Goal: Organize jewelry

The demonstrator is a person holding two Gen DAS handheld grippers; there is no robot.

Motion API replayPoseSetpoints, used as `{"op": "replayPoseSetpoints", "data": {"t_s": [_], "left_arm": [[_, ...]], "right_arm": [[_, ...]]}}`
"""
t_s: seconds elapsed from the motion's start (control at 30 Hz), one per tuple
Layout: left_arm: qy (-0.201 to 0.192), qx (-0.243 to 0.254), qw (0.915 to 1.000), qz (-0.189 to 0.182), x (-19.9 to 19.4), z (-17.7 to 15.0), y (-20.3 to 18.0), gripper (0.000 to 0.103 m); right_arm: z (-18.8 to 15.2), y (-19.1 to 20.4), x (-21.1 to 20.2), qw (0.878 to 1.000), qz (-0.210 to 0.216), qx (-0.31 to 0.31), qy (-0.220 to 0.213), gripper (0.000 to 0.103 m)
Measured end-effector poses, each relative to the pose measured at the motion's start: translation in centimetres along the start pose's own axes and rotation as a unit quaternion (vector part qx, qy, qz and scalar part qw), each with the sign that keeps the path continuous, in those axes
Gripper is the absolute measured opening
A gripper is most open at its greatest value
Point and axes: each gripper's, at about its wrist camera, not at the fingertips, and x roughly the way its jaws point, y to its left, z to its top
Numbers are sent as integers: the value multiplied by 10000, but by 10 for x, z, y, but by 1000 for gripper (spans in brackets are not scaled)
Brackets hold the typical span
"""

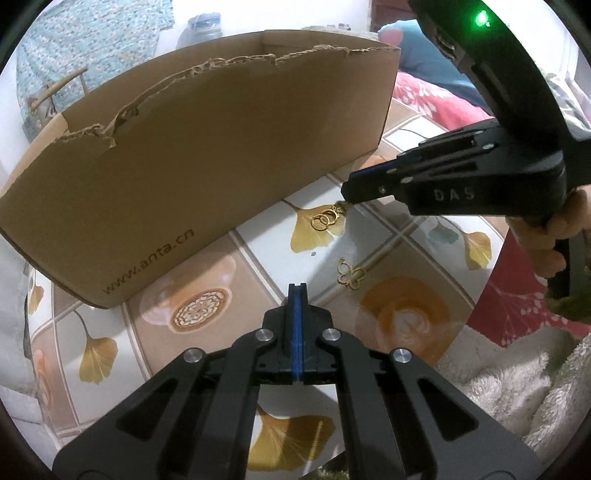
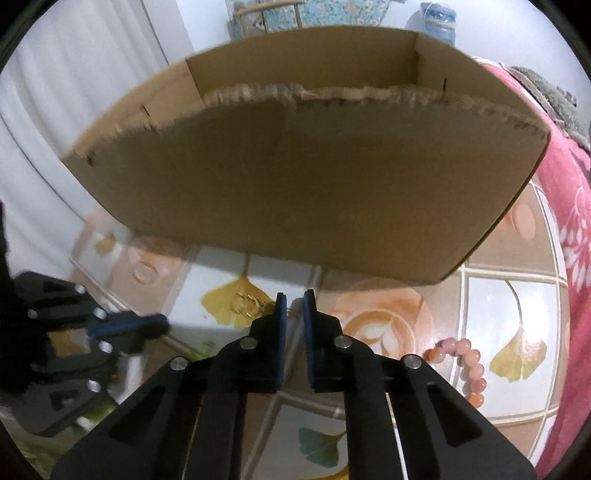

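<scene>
A gold ring-shaped earring [image 1: 327, 220] lies on the patterned tabletop right under the tip of my right gripper [image 1: 345, 199], near the cardboard box [image 1: 207, 155]. In the right wrist view it [image 2: 246, 306] lies just left of the gripper [image 2: 294, 301], whose jaws stand a little apart and hold nothing. A gold butterfly earring [image 1: 351, 276] lies nearer, just ahead and right of my left gripper [image 1: 297, 291], which is shut and empty. A pink bead bracelet [image 2: 466, 363] lies at the right. The box [image 2: 314, 177] has a torn front edge.
The tablecloth [image 1: 207, 288] has ginkgo leaf and rose prints. A red floral blanket [image 2: 569, 206] and a white towel [image 1: 517, 387] lie along the right edge. A blue-patterned bag [image 2: 306, 14] and a jar [image 2: 437, 16] stand behind the box.
</scene>
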Motion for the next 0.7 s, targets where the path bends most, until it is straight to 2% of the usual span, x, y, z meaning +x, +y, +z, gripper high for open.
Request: {"op": "replayPoseSetpoints", "data": {"t_s": [0.1, 0.23, 0.37, 0.43, 0.5, 0.7], "left_arm": [[10, -29, 10000, -20, 0, -1, 1, 0], [-3, -70, 9999, -74, -2, 0, 4, 0], [-134, -146, 9990, -408, -8, 4, 5, 2], [-163, -218, 9978, -606, -10, 5, 4, 15], [-187, -250, 9970, -701, -9, 7, 3, 24], [-71, -46, 9979, -648, 1, 15, -8, 26]], "right_arm": [[-2, -1, -4, 9995, -316, -60, 22, 9], [-5, -10, -10, 9986, -509, 126, 76, 9], [-8, -20, -20, 9986, 68, 502, -132, 9], [-9, -23, -27, 9974, 310, 593, -266, 9], [-10, -23, -32, 9962, 468, 633, -361, 10], [-18, -24, -35, 9939, 709, 756, -377, 10]]}}
